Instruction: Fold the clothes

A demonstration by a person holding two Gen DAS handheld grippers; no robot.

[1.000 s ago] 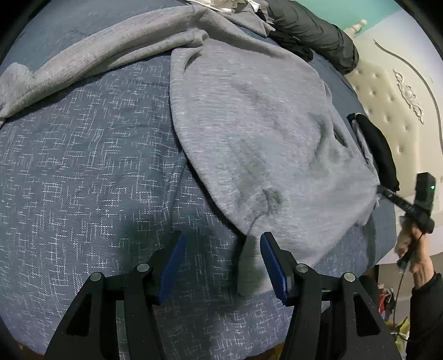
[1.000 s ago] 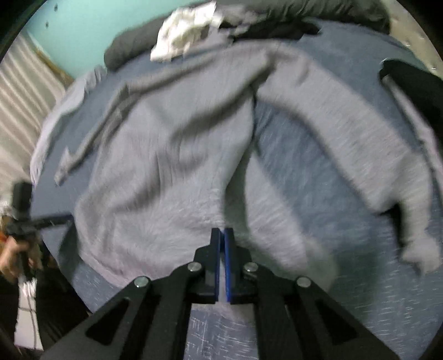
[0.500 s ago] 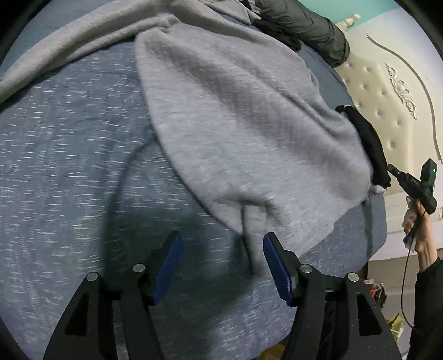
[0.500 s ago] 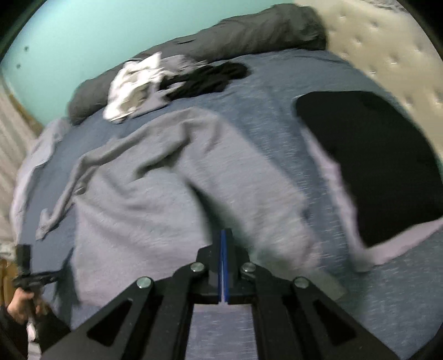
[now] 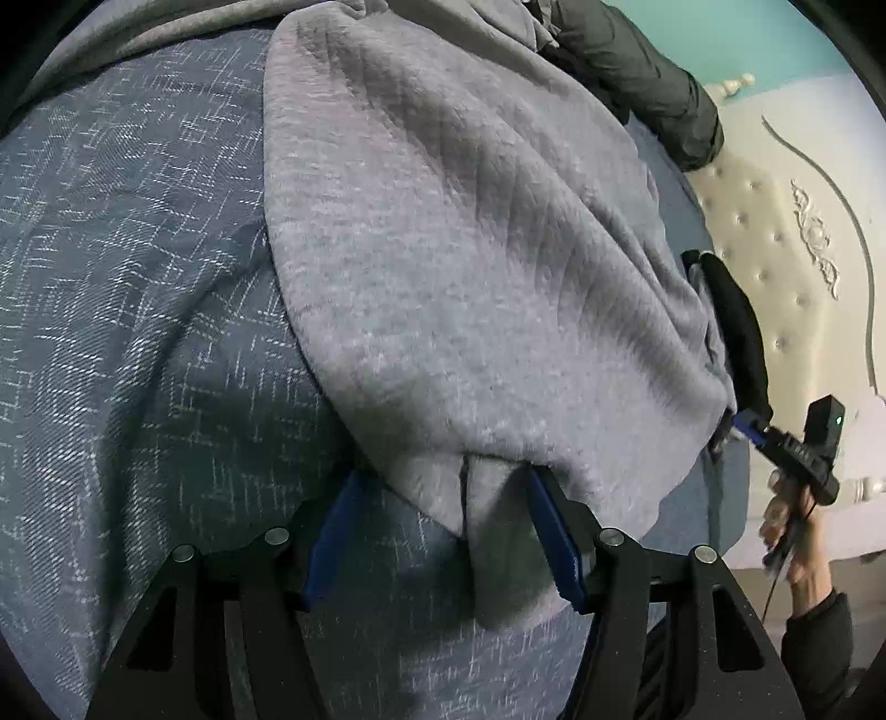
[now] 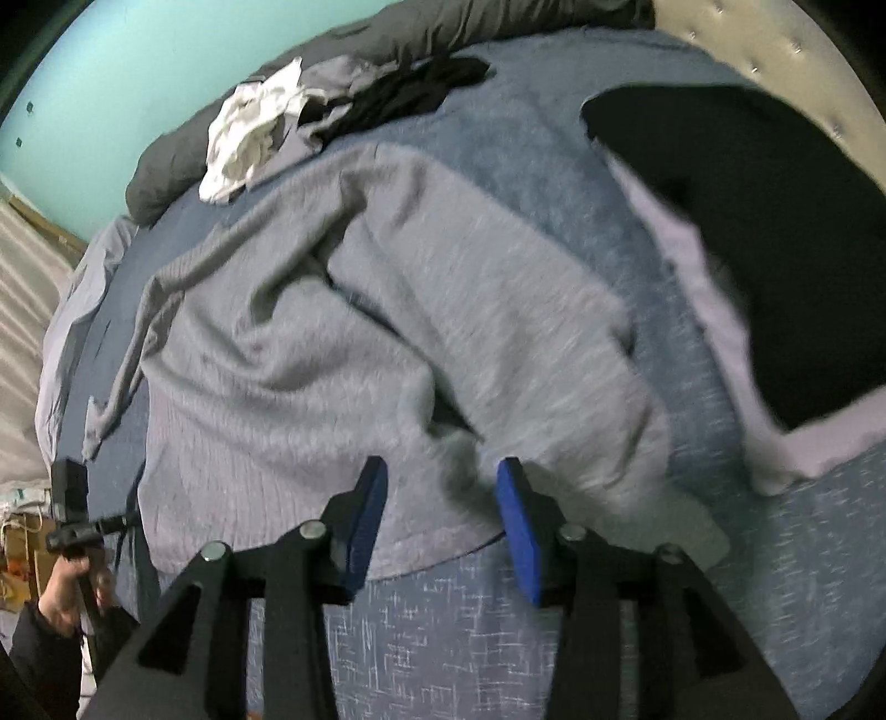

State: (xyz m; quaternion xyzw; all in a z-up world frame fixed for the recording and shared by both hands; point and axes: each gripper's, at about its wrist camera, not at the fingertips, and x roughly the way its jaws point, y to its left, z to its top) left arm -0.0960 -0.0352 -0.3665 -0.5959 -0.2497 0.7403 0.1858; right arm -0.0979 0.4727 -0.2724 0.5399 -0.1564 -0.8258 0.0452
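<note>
A grey sweater [image 5: 470,277] lies spread on the blue patterned bedcover [image 5: 138,332]. My left gripper [image 5: 443,482] is open at its near hem, with a hanging fold of the hem [image 5: 498,554] between the blue pads, close to the right pad. In the right wrist view the sweater [image 6: 332,360] has one sleeve [image 6: 526,332] laid over towards its body. My right gripper [image 6: 441,468] hovers over the end of that sleeve, and its jaws are opening, with grey cloth between them but not pinched. Each gripper shows small in the other's view, held by a hand.
A black garment [image 6: 747,249] on lilac cloth lies to the right near the cream tufted headboard [image 5: 775,249]. White cloth [image 6: 249,133], dark clothes [image 6: 404,94] and a dark grey duvet roll [image 6: 387,39] sit at the far side. The bed's edge is just below both grippers.
The right gripper swept across the bed with its jaws shut, and now they stand apart over the sleeve. The left gripper came down closer, so the hem fold now sits between its pads.
</note>
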